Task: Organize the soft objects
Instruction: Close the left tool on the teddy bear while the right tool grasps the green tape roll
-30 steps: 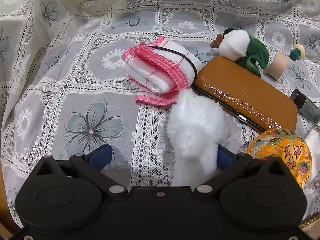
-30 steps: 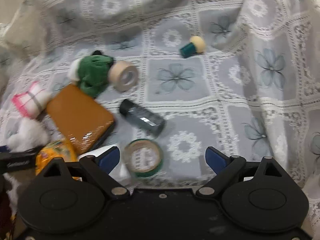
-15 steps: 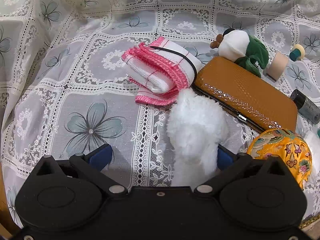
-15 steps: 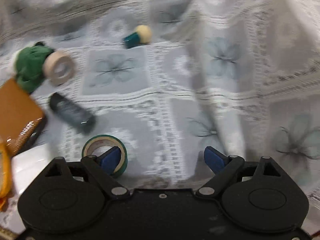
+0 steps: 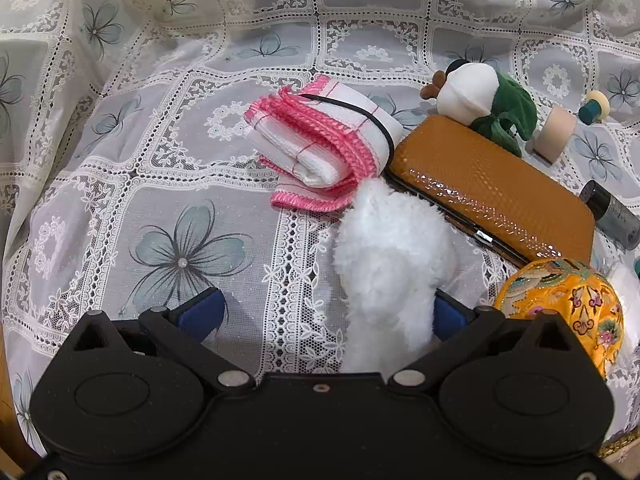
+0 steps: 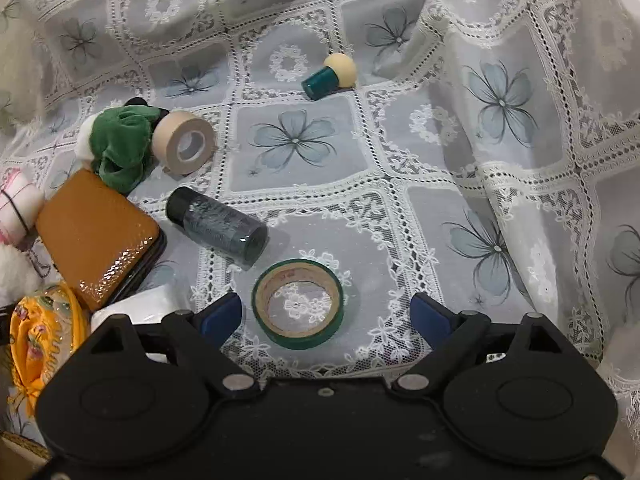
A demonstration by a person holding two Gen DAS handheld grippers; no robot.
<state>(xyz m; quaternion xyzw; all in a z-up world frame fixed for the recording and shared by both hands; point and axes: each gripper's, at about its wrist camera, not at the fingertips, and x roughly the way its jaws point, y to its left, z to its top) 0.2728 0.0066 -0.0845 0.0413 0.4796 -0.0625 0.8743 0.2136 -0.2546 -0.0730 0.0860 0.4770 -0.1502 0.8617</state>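
In the left wrist view a fluffy white plush [image 5: 392, 256] lies on the lace cloth against the inside of my right finger; my left gripper [image 5: 320, 312] is open around it. Beyond it lie a folded pink-and-white cloth [image 5: 328, 144] bound with a black band and a white-and-green plush toy [image 5: 486, 98]. In the right wrist view my right gripper [image 6: 326, 318] is open and empty, low over a green tape roll [image 6: 298, 304]. The green plush toy [image 6: 120, 142] lies at the left there.
An orange case [image 5: 492, 188] [image 6: 94, 236], a yellow embroidered pouch [image 5: 560, 300] [image 6: 40, 336], a dark bottle [image 6: 218, 226], a beige tape roll [image 6: 186, 142] and a small teal-and-cream stopper [image 6: 330, 76] lie on the cloth. The cloth rises in folds [image 6: 540, 120] at the right.
The right gripper swung right, then back left, and now sits over the green tape roll. The left gripper and the white plush have not moved.
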